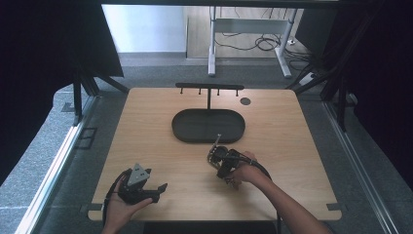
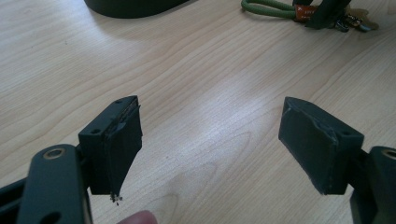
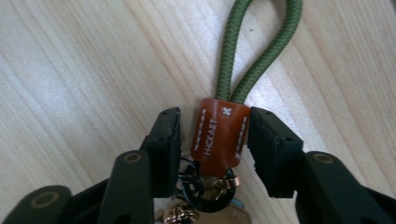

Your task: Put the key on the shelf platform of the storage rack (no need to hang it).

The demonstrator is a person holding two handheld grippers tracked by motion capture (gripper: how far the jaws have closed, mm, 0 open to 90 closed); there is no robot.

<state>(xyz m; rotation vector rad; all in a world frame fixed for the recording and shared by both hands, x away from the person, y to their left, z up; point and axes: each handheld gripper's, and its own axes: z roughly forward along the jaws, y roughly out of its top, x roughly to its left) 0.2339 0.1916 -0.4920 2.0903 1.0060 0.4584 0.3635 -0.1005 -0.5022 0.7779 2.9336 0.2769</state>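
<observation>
A keychain [image 3: 219, 137] lies flat on the wooden table [image 1: 292, 146]: a green cord loop [image 3: 233, 56] runs into a brown leather tab, with black rings [image 3: 201, 186] and a gold clasp [image 3: 180, 215] behind it. My right gripper [image 3: 214, 121] straddles the tab. Its right jaw touches the tab and a small gap shows at the left jaw. In the high view the right gripper [image 1: 215, 152] sits just in front of the black oval tray [image 1: 178, 127]. My left gripper [image 1: 160, 191] rests in a hand near the front left, wide open [image 2: 210, 112] with nothing between its jaws.
A black hook stand [image 1: 209, 87] rises behind the tray. A small dark disc [image 1: 245, 101] sits on the table at the back right. In the left gripper view, the green cord [image 2: 266, 8] and tray edge [image 2: 130, 5] lie far off across bare wood.
</observation>
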